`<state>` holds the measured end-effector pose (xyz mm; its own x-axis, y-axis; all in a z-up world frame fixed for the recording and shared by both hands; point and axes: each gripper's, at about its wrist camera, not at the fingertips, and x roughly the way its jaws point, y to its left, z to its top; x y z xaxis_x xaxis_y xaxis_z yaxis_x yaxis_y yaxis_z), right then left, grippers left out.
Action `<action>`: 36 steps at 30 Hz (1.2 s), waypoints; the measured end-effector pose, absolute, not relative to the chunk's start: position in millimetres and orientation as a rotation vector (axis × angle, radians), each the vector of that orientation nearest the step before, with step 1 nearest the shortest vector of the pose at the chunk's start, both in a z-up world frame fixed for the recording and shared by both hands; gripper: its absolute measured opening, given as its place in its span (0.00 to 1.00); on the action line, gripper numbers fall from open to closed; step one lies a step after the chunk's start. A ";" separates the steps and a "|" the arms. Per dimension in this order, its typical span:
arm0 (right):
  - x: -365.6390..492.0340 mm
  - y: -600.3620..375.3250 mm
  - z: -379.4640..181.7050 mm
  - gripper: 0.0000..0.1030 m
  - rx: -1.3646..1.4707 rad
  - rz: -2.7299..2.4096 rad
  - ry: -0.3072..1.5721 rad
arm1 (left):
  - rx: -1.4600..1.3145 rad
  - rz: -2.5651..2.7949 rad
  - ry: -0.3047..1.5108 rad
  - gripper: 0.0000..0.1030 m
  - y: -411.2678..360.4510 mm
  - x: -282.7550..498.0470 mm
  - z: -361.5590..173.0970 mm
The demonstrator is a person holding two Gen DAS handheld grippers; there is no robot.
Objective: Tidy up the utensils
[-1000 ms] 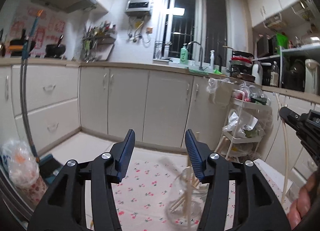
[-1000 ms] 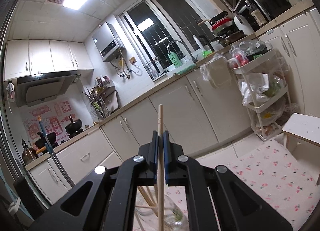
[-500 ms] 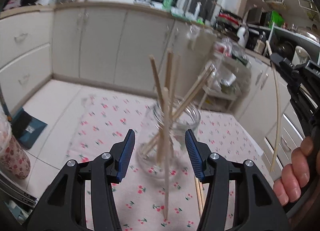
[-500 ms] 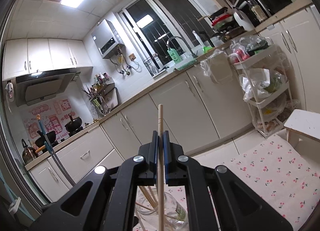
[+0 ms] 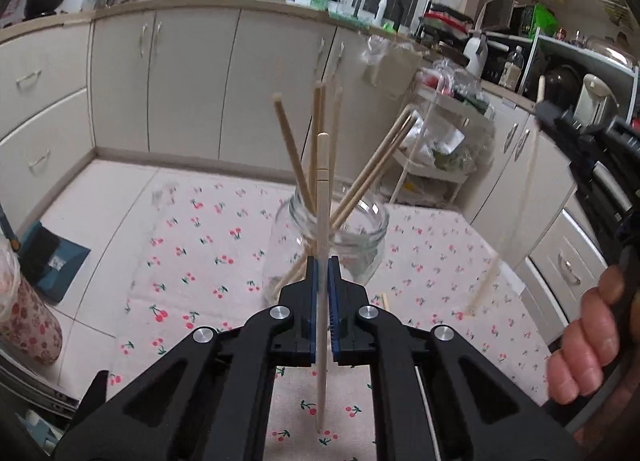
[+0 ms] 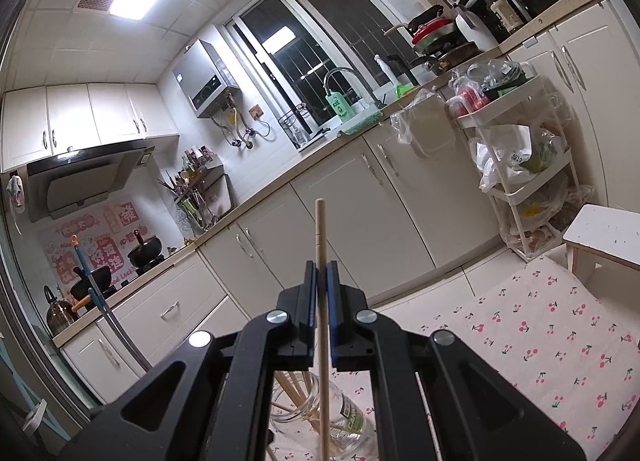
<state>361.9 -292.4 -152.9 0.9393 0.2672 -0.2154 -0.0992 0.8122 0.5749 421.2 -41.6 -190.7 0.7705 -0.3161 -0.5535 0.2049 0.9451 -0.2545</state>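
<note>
Two chopsticks are in hand at once: the left gripper (image 5: 321, 273) has just closed its blue fingers (image 5: 312, 301) on a pale chopstick (image 5: 322, 197), which stands nearly upright between them with its thin tip down at the cherry-print cloth (image 5: 208, 237), and the right gripper (image 6: 321, 281) is clamped on another chopstick (image 6: 321, 237), also upright. Just beyond the left fingers stands the glass jar (image 5: 360, 237) on the cloth-covered worktop, with several chopsticks already fanned out inside it (image 5: 290, 149), so a good part of the sorting looks done. At least one more stick (image 5: 385, 301) appears to lie on the cloth beside the jar. What remains, as I judge it, is dropping both held chopsticks into the jar and collecting any strays.
</note>
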 end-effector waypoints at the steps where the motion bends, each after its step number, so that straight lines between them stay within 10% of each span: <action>1: 361.2 -292.7 -152.3 0.06 0.591 0.198 0.290 | -0.188 -0.282 0.599 0.05 -39.5 415.4 -183.4; 15: 373.3 -271.4 -126.5 0.06 0.573 0.228 0.204 | -0.336 -0.193 0.214 0.05 -20.0 428.0 -81.7; 36: 403.7 -216.6 -165.0 0.06 0.419 0.259 0.276 | -0.280 -0.164 0.315 0.05 -46.5 471.5 -135.7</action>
<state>403.7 -216.6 -165.0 0.9303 0.3014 -0.2093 -0.1886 0.8821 0.4317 471.5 -46.5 -135.7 0.9381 -0.2019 -0.2814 0.1153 0.9483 -0.2958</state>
